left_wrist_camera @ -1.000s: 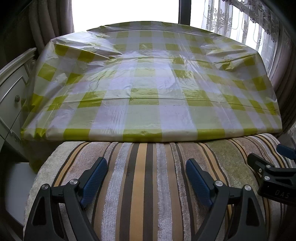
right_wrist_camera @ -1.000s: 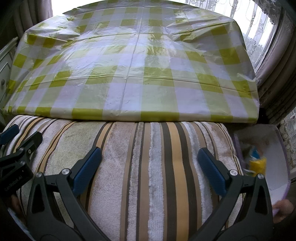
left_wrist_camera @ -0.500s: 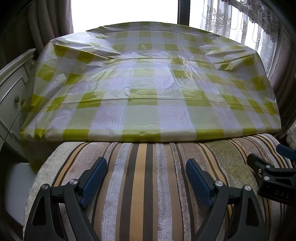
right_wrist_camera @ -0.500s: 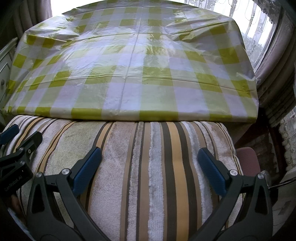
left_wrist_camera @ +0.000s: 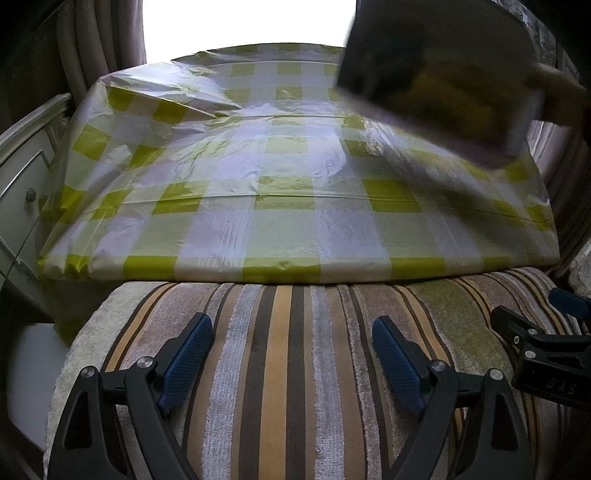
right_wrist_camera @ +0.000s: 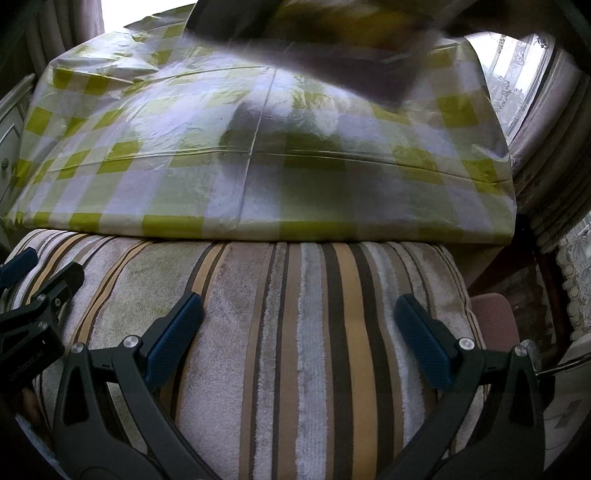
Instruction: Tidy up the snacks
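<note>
A blurred container (left_wrist_camera: 436,81) with yellow contents is held by a hand (left_wrist_camera: 557,96) above the far right of the checked table (left_wrist_camera: 280,206); it looks mid-delivery. Left gripper (left_wrist_camera: 291,350) and right gripper (right_wrist_camera: 299,328) are spread, empty, over the striped cushion (left_wrist_camera: 295,369). Tabletop room is wide; the near edge must be cleared.

bench: covered by glossy yellow-green and white checked cloth (left_wrist_camera: 295,192), wrinkled at far left
near: striped plush cushion (left_wrist_camera: 295,350), brown/tan/grey
left: white cabinet (left_wrist_camera: 22,177) with round knob
far: window (left_wrist_camera: 247,22), blown-out daylight; curtains (left_wrist_camera: 92,48) left, lace curtain (right_wrist_camera: 517,70) right
</note>
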Demonstrator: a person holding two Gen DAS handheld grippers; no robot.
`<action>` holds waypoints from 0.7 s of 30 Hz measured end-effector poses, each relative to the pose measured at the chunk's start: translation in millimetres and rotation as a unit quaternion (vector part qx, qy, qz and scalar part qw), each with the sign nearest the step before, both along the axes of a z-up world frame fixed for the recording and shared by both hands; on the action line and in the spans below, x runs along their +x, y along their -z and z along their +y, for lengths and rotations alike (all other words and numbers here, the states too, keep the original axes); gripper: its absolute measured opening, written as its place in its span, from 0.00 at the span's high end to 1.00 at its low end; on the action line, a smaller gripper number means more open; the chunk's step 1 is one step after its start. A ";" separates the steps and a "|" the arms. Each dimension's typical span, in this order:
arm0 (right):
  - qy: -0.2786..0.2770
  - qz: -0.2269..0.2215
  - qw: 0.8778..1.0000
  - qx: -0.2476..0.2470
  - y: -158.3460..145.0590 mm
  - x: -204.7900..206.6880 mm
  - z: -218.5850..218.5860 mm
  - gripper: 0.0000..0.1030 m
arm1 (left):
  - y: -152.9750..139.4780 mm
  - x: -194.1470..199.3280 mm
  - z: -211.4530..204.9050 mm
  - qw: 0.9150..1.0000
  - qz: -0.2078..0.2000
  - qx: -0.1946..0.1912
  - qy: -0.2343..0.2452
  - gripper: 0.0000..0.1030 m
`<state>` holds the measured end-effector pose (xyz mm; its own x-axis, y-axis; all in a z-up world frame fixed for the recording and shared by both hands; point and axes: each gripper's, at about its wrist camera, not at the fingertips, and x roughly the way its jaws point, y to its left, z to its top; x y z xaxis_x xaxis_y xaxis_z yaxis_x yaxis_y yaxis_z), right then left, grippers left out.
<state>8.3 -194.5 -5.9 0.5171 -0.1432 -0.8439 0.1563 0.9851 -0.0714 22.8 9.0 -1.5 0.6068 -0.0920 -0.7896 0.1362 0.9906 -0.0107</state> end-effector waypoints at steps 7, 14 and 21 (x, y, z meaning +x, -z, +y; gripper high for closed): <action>0.001 0.002 1.000 -0.001 1.5 -0.8 -1.5 0.00 | 1.7 2.4 2.7 1.000 0.001 -0.011 -0.001 0.11; 0.001 0.002 1.000 -0.002 1.3 -0.6 -1.5 0.00 | 3.3 3.6 0.9 1.000 0.002 -0.009 0.001 0.08; 0.001 0.003 1.000 -0.002 1.3 1.0 -1.7 0.00 | 4.0 5.2 -1.1 1.000 0.006 -0.005 0.009 0.02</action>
